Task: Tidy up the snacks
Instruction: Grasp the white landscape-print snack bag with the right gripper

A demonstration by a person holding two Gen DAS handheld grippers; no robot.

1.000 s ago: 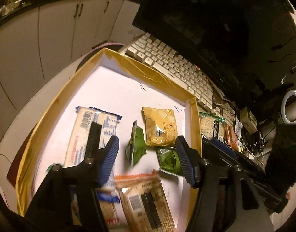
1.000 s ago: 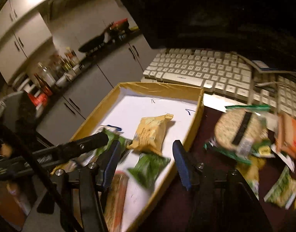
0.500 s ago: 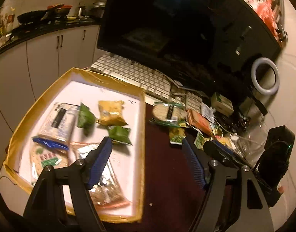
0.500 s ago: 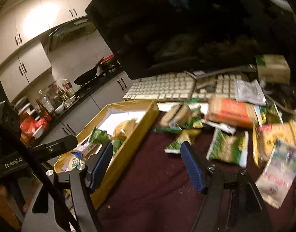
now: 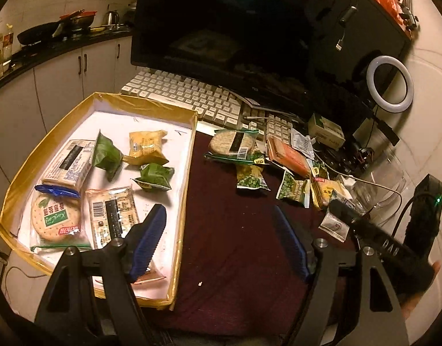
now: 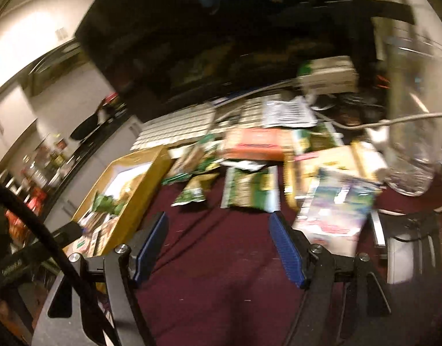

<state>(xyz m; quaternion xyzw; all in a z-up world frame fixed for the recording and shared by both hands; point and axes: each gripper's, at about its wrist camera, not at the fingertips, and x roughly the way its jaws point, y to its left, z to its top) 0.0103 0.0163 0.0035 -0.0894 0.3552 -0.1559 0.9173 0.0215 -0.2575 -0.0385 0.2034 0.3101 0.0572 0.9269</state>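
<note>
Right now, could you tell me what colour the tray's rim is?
Golden yellow; the tray rim shows best in the left wrist view.

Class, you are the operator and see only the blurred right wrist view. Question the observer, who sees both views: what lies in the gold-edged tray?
Operator: What lies in the tray?
Observer: The gold-edged tray holds seven packets, among them a yellow packet and two green ones.
Operator: Any round one?
Observer: Yes, a round cracker pack lies in the near left corner.
Operator: Is the left gripper holding anything?
Observer: No. The left gripper is open, over the tray's right edge and the maroon cloth.
</note>
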